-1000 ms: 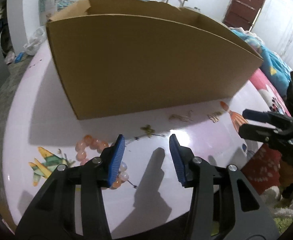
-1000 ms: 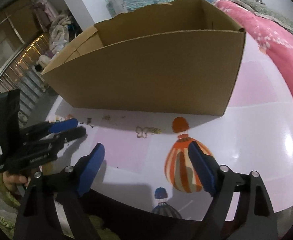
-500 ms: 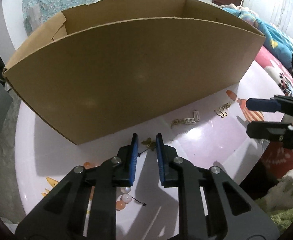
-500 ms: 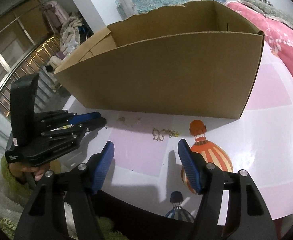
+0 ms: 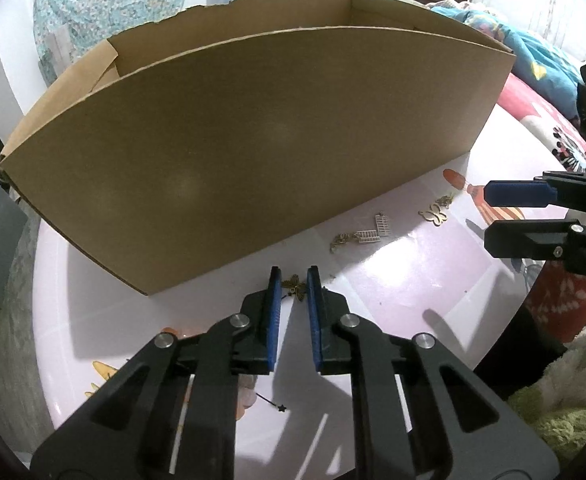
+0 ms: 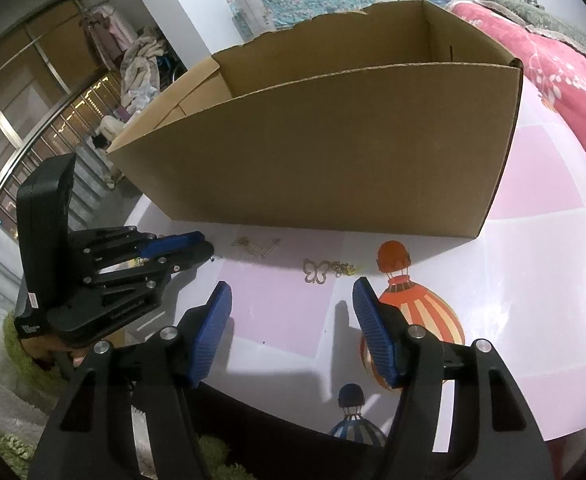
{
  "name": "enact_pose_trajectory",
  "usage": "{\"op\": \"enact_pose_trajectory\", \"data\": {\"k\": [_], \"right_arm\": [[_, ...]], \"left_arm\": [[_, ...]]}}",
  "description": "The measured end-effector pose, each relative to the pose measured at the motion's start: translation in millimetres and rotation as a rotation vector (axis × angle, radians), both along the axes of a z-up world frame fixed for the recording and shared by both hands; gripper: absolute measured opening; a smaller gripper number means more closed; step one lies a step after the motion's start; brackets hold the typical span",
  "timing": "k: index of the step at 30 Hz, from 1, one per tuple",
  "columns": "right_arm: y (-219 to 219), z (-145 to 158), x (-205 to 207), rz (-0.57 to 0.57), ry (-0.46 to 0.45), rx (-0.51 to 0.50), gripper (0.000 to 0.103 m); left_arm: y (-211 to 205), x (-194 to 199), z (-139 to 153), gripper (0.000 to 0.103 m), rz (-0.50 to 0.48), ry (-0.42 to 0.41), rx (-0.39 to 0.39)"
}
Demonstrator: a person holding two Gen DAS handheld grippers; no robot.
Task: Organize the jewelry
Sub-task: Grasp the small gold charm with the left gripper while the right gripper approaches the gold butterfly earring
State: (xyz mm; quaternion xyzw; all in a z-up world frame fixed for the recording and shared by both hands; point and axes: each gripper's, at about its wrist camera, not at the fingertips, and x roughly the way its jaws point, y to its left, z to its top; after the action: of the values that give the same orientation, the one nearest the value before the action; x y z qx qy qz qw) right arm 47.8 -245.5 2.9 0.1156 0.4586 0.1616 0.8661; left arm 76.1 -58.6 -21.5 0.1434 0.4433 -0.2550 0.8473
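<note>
A small bronze charm [image 5: 295, 290] lies on the pink table [image 5: 397, 280] just in front of the cardboard box [image 5: 253, 152]. My left gripper [image 5: 293, 276] straddles it with a narrow gap, its jaws closing and the pads flanking the charm. To the right lie silver ladder-shaped charms [image 5: 373, 232] and a gold butterfly charm [image 5: 433, 214]. My right gripper [image 6: 292, 286] hovers just short of the butterfly charm [image 6: 315, 272], jaws wide but closing, nothing between them. Pink beads [image 5: 247, 384] are mostly hidden under the left gripper.
The tall open cardboard box [image 6: 333, 140] fills the back of the table. A black star-tipped pin [image 5: 281, 408] lies near the front edge. The left gripper [image 6: 207, 246] shows at the left of the right wrist view, the right gripper [image 5: 488, 216] at the right of the left wrist view. Bedding lies beyond.
The left gripper moved forward from the beads to the bronze charm, rolled level, and its jaws narrowed sharply. The right gripper stayed put and its jaws narrowed somewhat.
</note>
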Motion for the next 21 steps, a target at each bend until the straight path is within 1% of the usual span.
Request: {"op": "enact_pose_trajectory", "data": {"k": [4,8,21], "right_arm": [[1.1,0.0,0.0,-0.006,0.008,0.001,0.061],[3.4,4.1,-3.5,-0.010,-0.008,-0.011,0.061],[-1.4,5.8,-7.4,-0.017,-0.028,0.007,0.061]], "left_arm": [[0.5,-3.7,-3.4,0.012,0.009,-0.003,-0.018],[1.9,-4.0,-4.6,0.012,0.016,-0.005,-0.031],[7.9,-7.0,-3.8,0.012,0.043,0.027,-0.064]]}}
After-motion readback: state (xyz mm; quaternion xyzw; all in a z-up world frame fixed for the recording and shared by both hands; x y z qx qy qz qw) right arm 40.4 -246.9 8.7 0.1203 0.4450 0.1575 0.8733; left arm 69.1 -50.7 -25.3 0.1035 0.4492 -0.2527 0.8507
